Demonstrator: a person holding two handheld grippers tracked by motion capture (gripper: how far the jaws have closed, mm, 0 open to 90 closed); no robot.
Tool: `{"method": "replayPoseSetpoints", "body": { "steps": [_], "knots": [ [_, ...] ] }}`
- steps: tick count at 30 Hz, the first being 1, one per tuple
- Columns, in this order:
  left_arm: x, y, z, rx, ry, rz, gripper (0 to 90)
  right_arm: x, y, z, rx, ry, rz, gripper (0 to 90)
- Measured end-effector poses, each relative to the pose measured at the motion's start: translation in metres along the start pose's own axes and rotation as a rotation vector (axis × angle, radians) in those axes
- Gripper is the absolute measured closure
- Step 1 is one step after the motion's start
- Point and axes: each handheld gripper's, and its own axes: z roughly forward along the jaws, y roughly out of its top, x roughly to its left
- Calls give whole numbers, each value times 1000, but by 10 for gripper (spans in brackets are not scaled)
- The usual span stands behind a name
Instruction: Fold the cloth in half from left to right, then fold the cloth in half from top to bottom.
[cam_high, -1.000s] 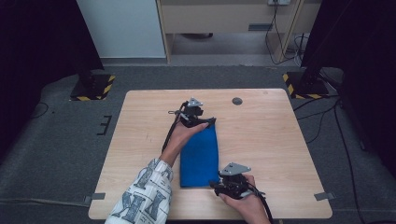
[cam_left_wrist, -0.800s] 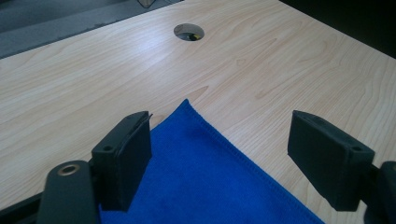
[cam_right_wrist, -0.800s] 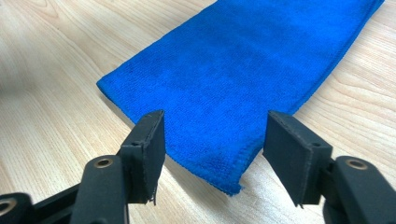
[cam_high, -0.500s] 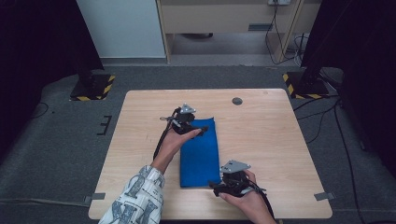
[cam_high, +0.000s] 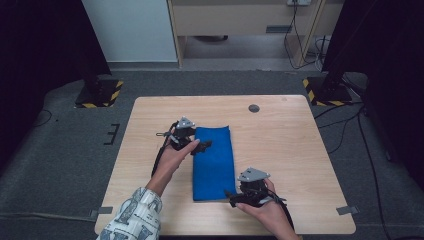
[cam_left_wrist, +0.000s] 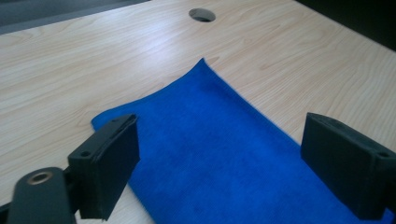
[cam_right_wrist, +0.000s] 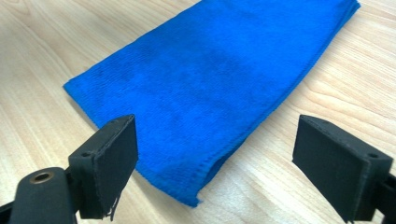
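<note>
A folded blue cloth (cam_high: 214, 162) lies flat in a long strip down the middle of the wooden table (cam_high: 300, 150). My left gripper (cam_high: 202, 146) rests at the cloth's far left edge, pointing right across it. In the left gripper view the left gripper (cam_left_wrist: 224, 140) has its jaws wide apart just above the blue cloth (cam_left_wrist: 219, 121). My right gripper (cam_high: 232, 197) sits at the cloth's near right corner. In the right gripper view the right gripper (cam_right_wrist: 219, 140) straddles the corner of the blue cloth (cam_right_wrist: 210, 70) without its pads pressing on it. Both pairs of jaws have just been opening.
A round cable hole (cam_high: 254, 108) sits near the table's far edge, right of centre. Bare wood surrounds the cloth on all sides. Stand bases with yellow and black tape (cam_high: 100, 95) rest on the grey floor beyond the table's far corners.
The left gripper has moved from the cloth's far end to the left and nearer, leaving that end flat on the table. The right gripper's jaws have widened at the near corner.
</note>
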Motion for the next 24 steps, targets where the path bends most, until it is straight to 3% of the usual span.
{"method": "replayPoseSetpoints", "body": {
  "steps": [5,13,18,20,24],
  "knots": [
    [3,-8,-6,-10,-8,-6,96,-5,2,-1,-15,5,22,103],
    [10,-19,-13,-11,-6,-10,92,-19,16,-6,-35,27,16,76],
    [16,-21,-13,-11,14,-8,92,-35,32,-1,-45,24,12,101],
    [21,-21,-13,-19,25,-17,96,-50,44,9,-58,1,11,135],
    [28,-20,-9,-11,49,-25,105,-63,55,20,-57,-21,17,177]
  ]
}}
